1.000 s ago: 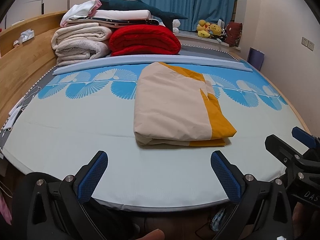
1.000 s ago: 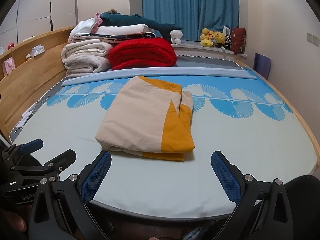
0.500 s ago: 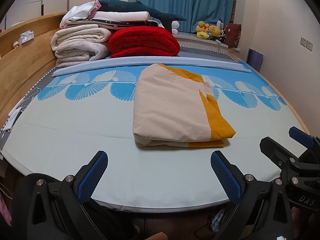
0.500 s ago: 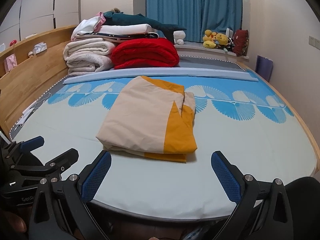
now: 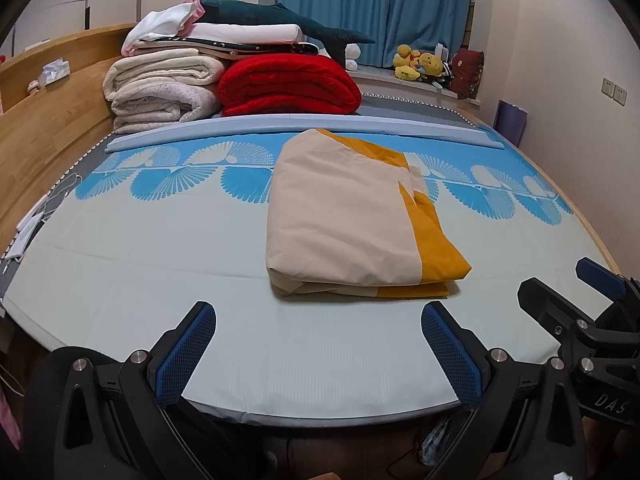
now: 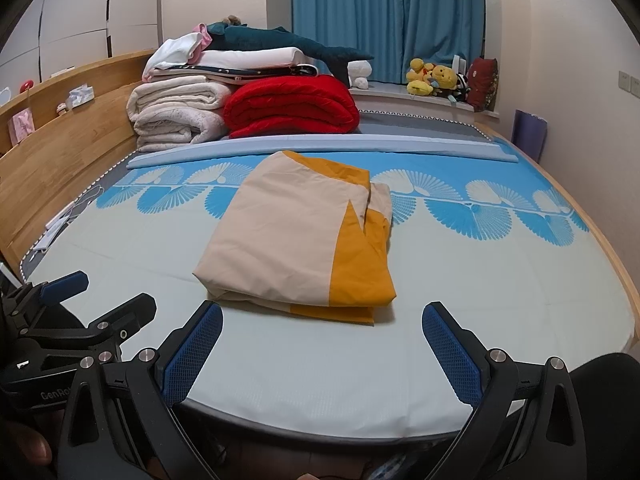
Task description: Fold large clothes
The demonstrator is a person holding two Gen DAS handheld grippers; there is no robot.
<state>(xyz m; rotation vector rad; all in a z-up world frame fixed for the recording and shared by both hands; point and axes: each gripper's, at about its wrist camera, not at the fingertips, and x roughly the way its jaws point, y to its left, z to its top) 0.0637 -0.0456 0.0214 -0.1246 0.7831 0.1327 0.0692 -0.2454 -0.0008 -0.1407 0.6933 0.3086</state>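
Observation:
A cream and mustard-yellow garment [image 5: 348,216] lies folded into a thick rectangle on the middle of the bed [image 5: 140,264]; it also shows in the right wrist view [image 6: 304,240]. My left gripper [image 5: 318,344] is open and empty, held over the bed's near edge, short of the garment. My right gripper [image 6: 322,344] is open and empty, also at the near edge in front of the garment. Each gripper shows at the side of the other's view: the right one [image 5: 576,304] and the left one [image 6: 100,300].
Folded white quilts [image 5: 160,88], a red blanket [image 5: 288,84] and a dark plush shark [image 5: 280,24] are stacked at the far end. A wooden headboard [image 5: 44,120] runs along the left. Plush toys [image 5: 420,66] sit by blue curtains. A wall bounds the right.
Both grippers have eased slightly closer to the bed and the view has risen a little. The garment has not moved. Both stay open.

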